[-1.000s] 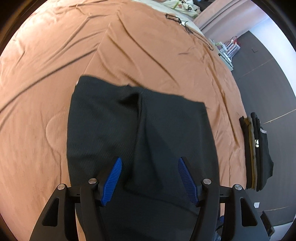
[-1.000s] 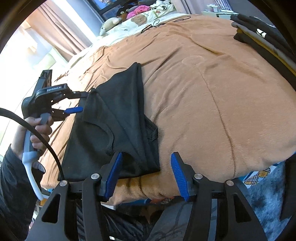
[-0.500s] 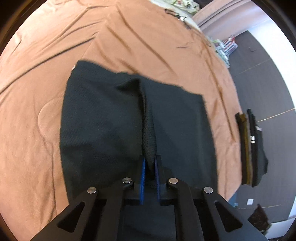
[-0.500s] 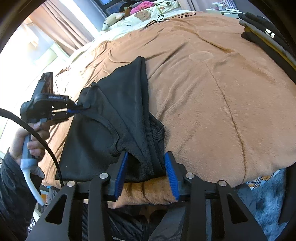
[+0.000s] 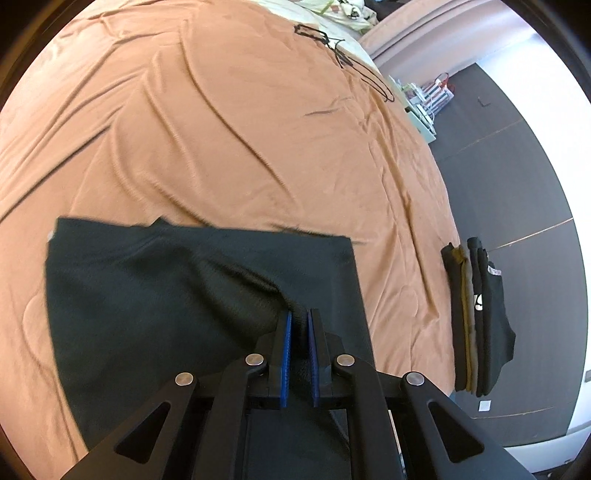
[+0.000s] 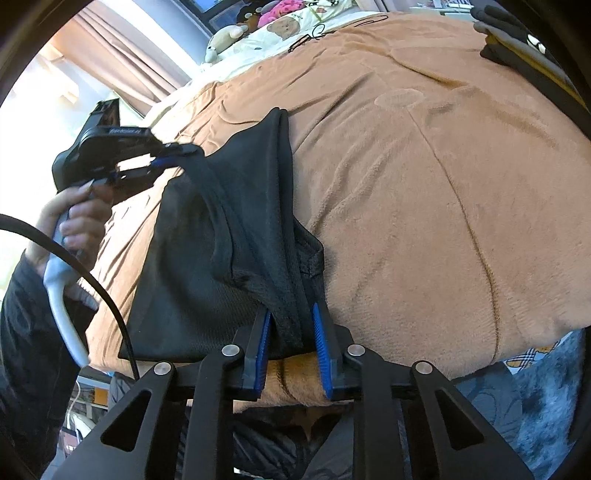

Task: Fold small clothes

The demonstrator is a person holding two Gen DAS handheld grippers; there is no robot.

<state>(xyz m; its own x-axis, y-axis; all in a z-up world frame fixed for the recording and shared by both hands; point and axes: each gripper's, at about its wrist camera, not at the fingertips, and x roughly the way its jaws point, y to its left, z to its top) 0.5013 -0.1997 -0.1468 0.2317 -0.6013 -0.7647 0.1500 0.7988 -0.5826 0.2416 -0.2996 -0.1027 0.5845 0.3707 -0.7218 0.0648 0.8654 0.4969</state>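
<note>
A black mesh garment [image 5: 166, 295] lies on a brown blanket [image 5: 221, 129]. My left gripper [image 5: 299, 321] is shut on a raised fold of it and pulls the cloth into a ridge. In the right wrist view the same garment [image 6: 207, 266] stretches between both grippers. There my right gripper [image 6: 291, 321] has its jaws closing on the bunched near edge, and the cloth touches both blue pads. My left gripper [image 6: 166, 158] shows at the garment's far left corner, held in a person's hand [image 6: 81, 218].
A stack of folded dark clothes [image 5: 476, 325] sits at the blanket's right edge, also seen as the stack [image 6: 524, 48] at the top right. Thin black cords [image 5: 332, 40] and plush toys [image 6: 280, 26] lie at the bed's far end. A dark floor borders the bed.
My left jaws shut on a fold of the garment, then moved with it so the cloth is drawn up into a ridge. My right jaws narrowed around the near edge.
</note>
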